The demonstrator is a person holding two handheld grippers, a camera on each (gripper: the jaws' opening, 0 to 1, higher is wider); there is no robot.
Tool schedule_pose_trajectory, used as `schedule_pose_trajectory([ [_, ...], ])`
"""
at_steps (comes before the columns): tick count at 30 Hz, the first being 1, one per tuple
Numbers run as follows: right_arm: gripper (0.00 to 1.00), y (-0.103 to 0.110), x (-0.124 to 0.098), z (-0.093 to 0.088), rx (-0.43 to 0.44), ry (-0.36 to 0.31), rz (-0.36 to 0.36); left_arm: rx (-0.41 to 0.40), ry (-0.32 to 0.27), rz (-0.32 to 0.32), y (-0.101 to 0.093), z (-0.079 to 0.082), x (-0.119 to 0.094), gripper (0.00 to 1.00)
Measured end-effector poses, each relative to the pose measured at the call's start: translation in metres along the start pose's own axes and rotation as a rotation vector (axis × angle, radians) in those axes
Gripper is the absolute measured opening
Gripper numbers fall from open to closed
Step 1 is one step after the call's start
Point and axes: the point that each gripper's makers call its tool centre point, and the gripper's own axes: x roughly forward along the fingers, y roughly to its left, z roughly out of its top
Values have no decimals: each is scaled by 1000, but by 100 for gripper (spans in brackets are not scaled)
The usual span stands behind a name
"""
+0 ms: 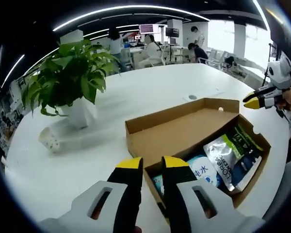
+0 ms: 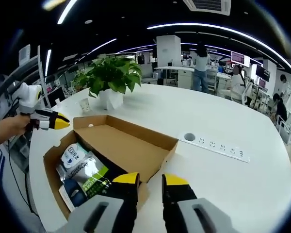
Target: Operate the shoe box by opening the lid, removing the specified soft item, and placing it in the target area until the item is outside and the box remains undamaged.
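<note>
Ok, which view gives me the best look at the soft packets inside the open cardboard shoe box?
The left gripper view: the soft plastic packets lie unobstructed in the brown cardboard shoe box. In the right gripper view the packets are partly hidden behind the right tool.

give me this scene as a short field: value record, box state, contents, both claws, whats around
box: cardboard shoe box on the white table, lid open and folded back flat
contents: soft packets inside, not yet removed
left claw: jaws slightly apart at the near edge of the box, holding nothing
right claw: jaws apart over the box's edge, holding nothing
nearby: potted plant, paper cup, power strip
background: office with people at desks
</note>
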Motion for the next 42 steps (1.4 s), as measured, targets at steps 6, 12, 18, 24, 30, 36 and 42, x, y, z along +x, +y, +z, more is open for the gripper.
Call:
schedule_pose_trajectory([
  [6,20,7,-10,-4,-16,-10,18,21,9,-41,-23,-8,-9,18],
  [12,24,18,-18,-14,-26,-9,38,30,30,-87,-46,-20,-14,21],
  [18,28,27,-25,-22,-24,-15,55,28,55,-128,-67,-28,-19,24],
  [24,33,36,-31,-31,-26,-16,68,12,84,-164,-86,-36,-21,26],
  [30,34,41,-37,-37,-22,-17,76,18,99,-192,-102,-43,-23,26],
  [36,34,44,-40,-40,-12,-22,86,10,125,-237,-117,-50,-24,25],
  [42,34,48,-44,-42,-9,-30,90,-15,154,-270,-125,-55,-23,24],
])
